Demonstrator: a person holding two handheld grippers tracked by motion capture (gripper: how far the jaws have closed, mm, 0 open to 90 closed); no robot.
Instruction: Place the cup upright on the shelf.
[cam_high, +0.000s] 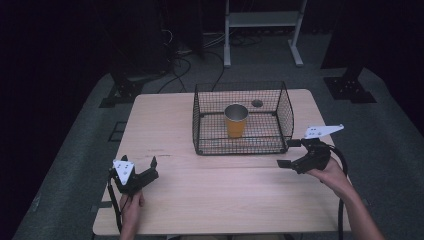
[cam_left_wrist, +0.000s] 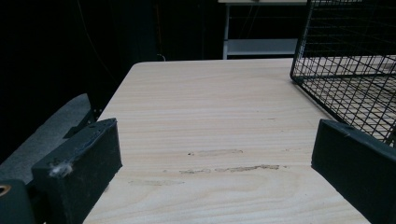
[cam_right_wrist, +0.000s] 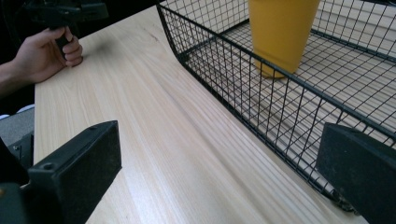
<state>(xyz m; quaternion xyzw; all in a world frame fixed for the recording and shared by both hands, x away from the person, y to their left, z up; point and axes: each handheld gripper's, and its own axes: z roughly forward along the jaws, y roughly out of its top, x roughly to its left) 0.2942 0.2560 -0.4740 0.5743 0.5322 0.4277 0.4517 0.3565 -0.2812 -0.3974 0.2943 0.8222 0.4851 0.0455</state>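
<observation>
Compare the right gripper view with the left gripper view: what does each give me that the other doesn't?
Right gripper view alone: the yellow cup standing upright inside the basket, and the left hand holding its gripper at the table's far side. Left gripper view alone: a white shelf frame beyond the table. Both: the wire basket, the wooden table, and open jaws with nothing between them.

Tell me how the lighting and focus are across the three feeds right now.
High view: table lit, surroundings almost black, picture soft. Left gripper view: wood grain sharp, near pads slightly blurred, background dark. Right gripper view: bright and even, cup and basket clear, no glare.
</observation>
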